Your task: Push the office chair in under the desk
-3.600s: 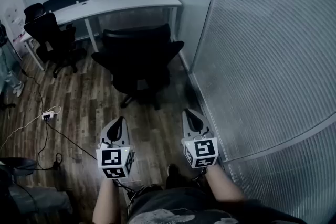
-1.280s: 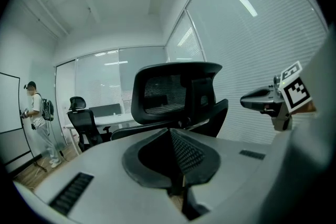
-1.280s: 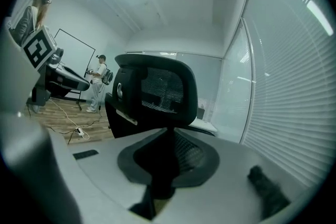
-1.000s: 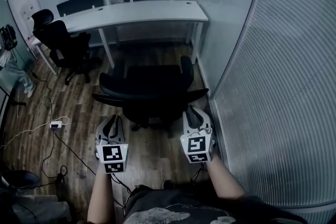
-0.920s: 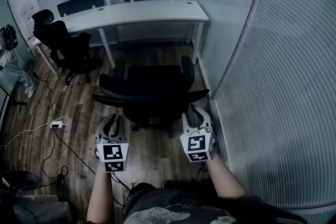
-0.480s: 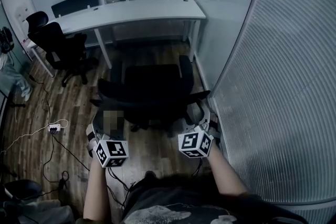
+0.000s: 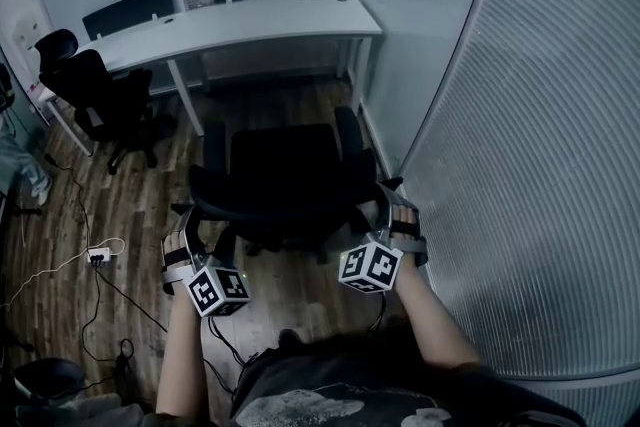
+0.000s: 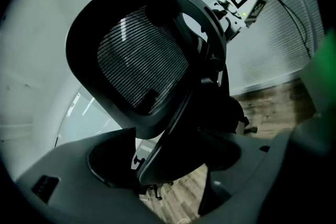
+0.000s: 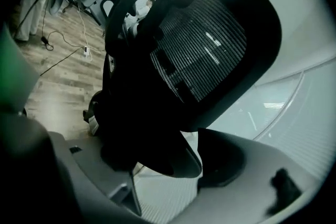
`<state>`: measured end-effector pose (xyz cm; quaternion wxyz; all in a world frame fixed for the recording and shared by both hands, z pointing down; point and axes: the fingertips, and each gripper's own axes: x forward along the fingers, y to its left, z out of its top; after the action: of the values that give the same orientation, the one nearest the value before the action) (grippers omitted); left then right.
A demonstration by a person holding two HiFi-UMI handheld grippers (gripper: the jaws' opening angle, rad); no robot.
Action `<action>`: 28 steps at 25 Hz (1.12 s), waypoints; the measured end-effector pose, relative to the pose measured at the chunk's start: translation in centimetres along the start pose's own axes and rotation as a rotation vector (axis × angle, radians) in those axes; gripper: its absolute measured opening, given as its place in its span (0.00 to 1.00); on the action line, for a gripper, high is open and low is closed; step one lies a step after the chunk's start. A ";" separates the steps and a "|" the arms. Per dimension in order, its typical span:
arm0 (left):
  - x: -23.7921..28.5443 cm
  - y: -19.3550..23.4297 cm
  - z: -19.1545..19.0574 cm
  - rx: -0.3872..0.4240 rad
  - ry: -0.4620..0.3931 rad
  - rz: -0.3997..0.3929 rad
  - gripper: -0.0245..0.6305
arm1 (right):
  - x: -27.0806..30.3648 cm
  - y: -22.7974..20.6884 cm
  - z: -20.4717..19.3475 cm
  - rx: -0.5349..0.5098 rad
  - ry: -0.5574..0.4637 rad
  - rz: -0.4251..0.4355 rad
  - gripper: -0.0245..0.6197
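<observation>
- A steep downward look from the person's head into a small, dim office with a wood-plank floor (image 7: 120, 200).
- A black office chair (image 7: 290, 170) stands in the middle of the floor. Its backrest faces the person and its seat and armrests point toward the desk.
- The long white desk (image 7: 230, 18) runs across the far side, below a window with blinds. The chair is out in front of the desk's right end, not under it, with bare floor showing between them.
- The left gripper (image 7: 205, 233), held in the person's left hand, sits at the left edge of the chair's backrest. Its jaws have just been opening and now stand wide. In the left gripper view the dark rim of the mesh backrest (image 8: 142, 60) reaches down between them, and neither pad can be seen pressing on it.
- The right gripper (image 7: 385, 205), in the right hand, sits at the backrest's right edge. Its jaws have also just been opening and stand wide. The right gripper view shows the rim of the backrest between them, unclamped.
- A ribbed, frosted partition wall (image 7: 520, 145) runs close along the chair's right side.
- A second black chair (image 7: 100, 90) stands at the desk's left end.
- A white power strip (image 7: 97, 257) lies on the floor to the left, with cables trailing from it.
</observation>
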<state>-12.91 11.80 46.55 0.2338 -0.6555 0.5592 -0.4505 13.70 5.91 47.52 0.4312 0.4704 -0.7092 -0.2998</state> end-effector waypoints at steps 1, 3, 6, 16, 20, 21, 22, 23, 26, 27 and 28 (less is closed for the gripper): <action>0.3 0.0 -0.3 0.014 0.013 -0.007 0.57 | 0.3 -0.1 -0.1 -0.015 0.011 0.006 0.50; 1.0 -0.1 -1.2 0.043 0.059 -0.020 0.57 | 1.0 0.0 -0.6 -0.054 0.049 0.025 0.50; 2.1 -0.1 -2.8 0.096 0.115 -0.001 0.57 | 1.7 0.2 -1.4 -0.100 0.100 0.021 0.50; 4.6 0.5 -3.0 0.083 0.097 -0.051 0.44 | 2.9 -0.5 -1.3 -0.075 0.088 -0.011 0.48; 6.0 0.9 -2.8 0.075 0.067 -0.075 0.44 | 4.4 -0.7 -1.2 -0.072 0.115 -0.004 0.47; 6.5 1.0 -2.9 0.079 0.070 -0.077 0.44 | 4.9 -0.9 -1.2 -0.071 0.121 -0.002 0.47; 7.0 1.1 -2.8 0.081 0.074 -0.078 0.44 | 5.5 -1.1 -1.3 -0.069 0.125 -0.003 0.47; 7.5 1.2 -2.8 0.081 0.073 -0.078 0.44 | 6.0 -1.3 -1.3 -0.068 0.128 -0.005 0.47; 9.0 1.6 -2.6 0.082 0.042 -0.054 0.44 | 7.5 -1.6 -1.4 -0.063 0.139 -0.015 0.47; 9.5 1.8 -2.6 0.086 0.033 -0.048 0.44 | 8.1 -1.7 -1.3 -0.062 0.146 -0.015 0.47; 10.1 2.0 -2.6 0.089 0.027 -0.048 0.44 | 8.6 -1.9 -1.3 -0.060 0.153 -0.013 0.47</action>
<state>-16.45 2.26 49.49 0.2441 -0.6517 0.5257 -0.4892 14.00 -2.83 49.35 0.4960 0.4835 -0.6618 -0.2867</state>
